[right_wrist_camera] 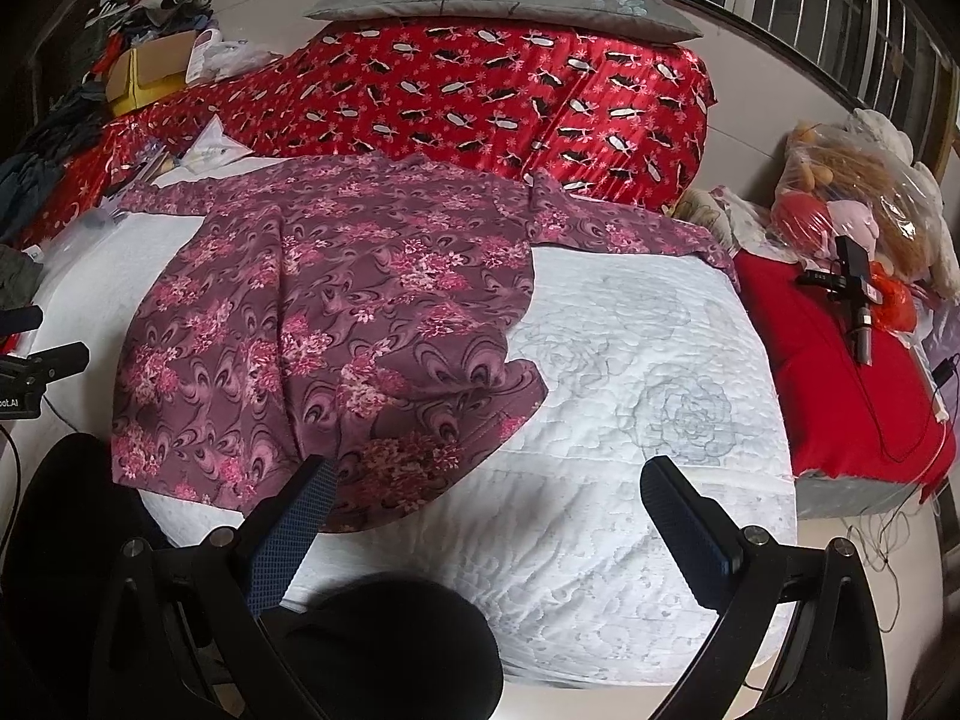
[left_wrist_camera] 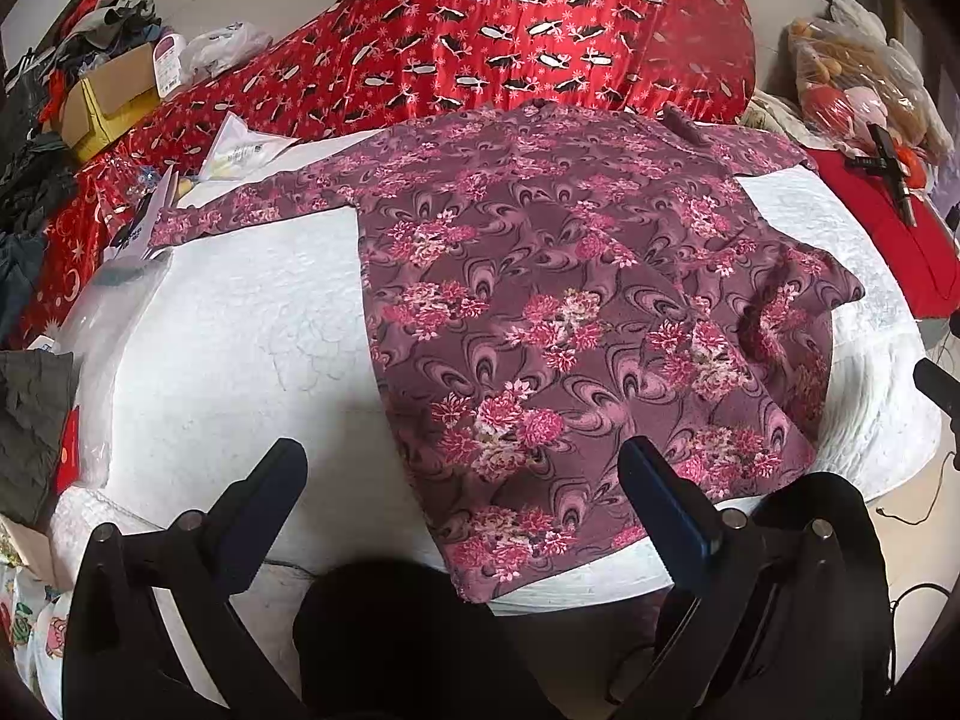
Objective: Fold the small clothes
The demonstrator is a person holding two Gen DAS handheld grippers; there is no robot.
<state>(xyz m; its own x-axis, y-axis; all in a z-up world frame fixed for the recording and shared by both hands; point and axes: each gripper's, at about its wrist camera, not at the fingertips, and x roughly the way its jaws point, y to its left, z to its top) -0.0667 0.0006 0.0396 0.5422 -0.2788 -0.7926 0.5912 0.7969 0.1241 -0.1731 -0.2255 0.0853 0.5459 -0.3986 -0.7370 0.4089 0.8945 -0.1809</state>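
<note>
A purple long-sleeved top with pink flowers [left_wrist_camera: 558, 300] lies spread on a white quilted pad [left_wrist_camera: 240, 330], sleeves stretched out left and right, its right hem corner rumpled and turned over. My left gripper [left_wrist_camera: 462, 456] hangs open above the near edge of the pad, its right finger over the top's hem. In the right wrist view the same top [right_wrist_camera: 336, 312] fills the left half of the pad [right_wrist_camera: 630, 420]. My right gripper [right_wrist_camera: 483, 480] is open, its left finger just above the folded-over hem corner, with nothing held.
A red patterned quilt [left_wrist_camera: 510, 42] and grey pillow [right_wrist_camera: 504, 0] lie behind the top. A red cushion [right_wrist_camera: 840, 372] with a black device [right_wrist_camera: 852, 294] and a bagged plush toy [right_wrist_camera: 864, 204] sit right. Boxes and clothes [left_wrist_camera: 102, 78] pile up left.
</note>
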